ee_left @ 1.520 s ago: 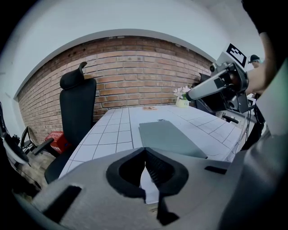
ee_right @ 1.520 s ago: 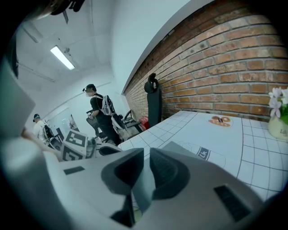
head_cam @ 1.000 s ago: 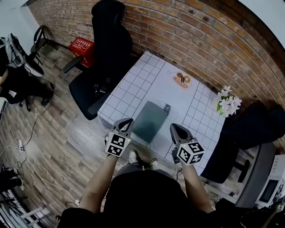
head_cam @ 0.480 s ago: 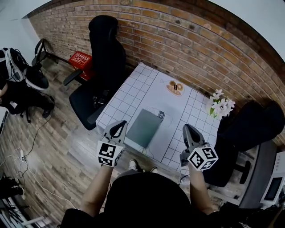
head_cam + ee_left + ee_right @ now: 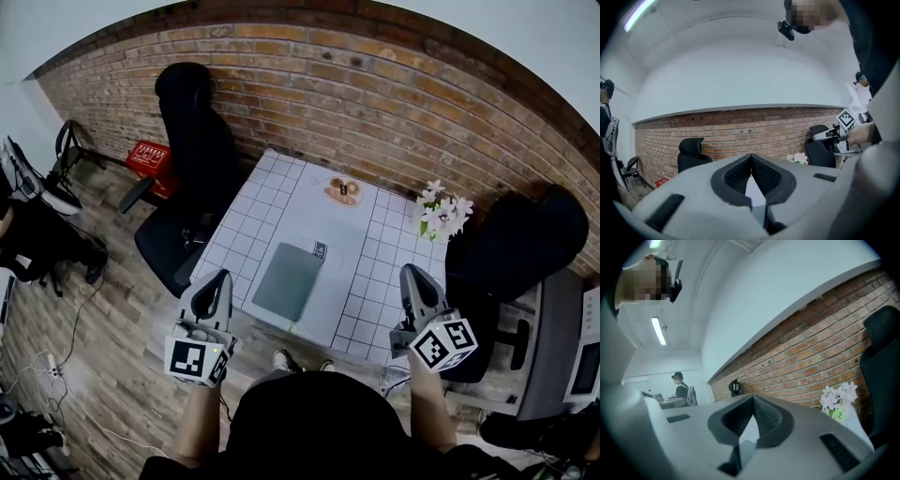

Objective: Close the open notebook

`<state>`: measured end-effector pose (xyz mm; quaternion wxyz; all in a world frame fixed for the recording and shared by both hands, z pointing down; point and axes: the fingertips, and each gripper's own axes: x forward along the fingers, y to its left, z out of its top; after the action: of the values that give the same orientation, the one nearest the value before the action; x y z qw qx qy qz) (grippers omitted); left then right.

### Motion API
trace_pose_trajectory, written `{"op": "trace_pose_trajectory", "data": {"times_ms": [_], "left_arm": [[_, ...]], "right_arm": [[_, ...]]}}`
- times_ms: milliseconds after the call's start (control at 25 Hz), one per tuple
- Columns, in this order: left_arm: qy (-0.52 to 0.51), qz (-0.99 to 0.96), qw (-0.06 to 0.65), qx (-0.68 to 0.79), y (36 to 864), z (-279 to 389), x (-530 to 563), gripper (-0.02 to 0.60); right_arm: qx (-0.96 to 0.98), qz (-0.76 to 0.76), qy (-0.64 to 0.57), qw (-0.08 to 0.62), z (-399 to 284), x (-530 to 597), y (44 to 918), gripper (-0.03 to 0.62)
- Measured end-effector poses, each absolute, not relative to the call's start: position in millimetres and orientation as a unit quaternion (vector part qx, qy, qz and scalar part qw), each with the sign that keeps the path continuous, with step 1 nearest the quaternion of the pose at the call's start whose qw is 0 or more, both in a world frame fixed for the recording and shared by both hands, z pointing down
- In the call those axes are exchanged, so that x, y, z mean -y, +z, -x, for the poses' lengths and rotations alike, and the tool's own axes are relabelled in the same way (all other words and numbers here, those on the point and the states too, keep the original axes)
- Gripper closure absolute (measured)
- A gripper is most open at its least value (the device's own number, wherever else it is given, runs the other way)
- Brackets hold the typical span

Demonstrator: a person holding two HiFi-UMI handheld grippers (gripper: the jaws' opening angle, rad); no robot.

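Grey notebook (image 5: 288, 280) closed; left gripper (image 5: 221, 276) and right gripper (image 5: 411, 271) pressed together, empty, now farther back.

We see a white table (image 5: 373, 281) marked with a grid of thin lines, its far edge set against the brick wall (image 5: 375, 84) and its legs on a wooden plank floor (image 5: 112, 347). On its near half lies a grey-green notebook (image 5: 288, 280), closed and flat, close to the front edge. Just beside the notebook's far right corner we find a small dark object (image 5: 320, 250); we cannot tell what it is. Toward the wall sits a small dish (image 5: 343, 190) holding brownish pieces. At the far right corner stand pale flowers (image 5: 441, 214).
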<state>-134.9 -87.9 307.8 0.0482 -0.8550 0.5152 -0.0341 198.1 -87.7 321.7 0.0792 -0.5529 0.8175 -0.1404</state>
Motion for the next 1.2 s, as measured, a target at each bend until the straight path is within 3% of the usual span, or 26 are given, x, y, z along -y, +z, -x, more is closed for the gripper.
{"op": "trace_pose_trajectory", "data": {"times_ms": [520,1200], "left_arm": [[0.016,0.848,0.085,-0.523,238,129,42,0.558],[0.036,0.846,0.068,-0.528,234,110,19,0.558]], "right_arm": [[-0.804,0.577,-0.095,0.104,-238,61,272,0.581],[-0.808,0.582,-0.046,0.072,-244,36,267,0.582]]}}
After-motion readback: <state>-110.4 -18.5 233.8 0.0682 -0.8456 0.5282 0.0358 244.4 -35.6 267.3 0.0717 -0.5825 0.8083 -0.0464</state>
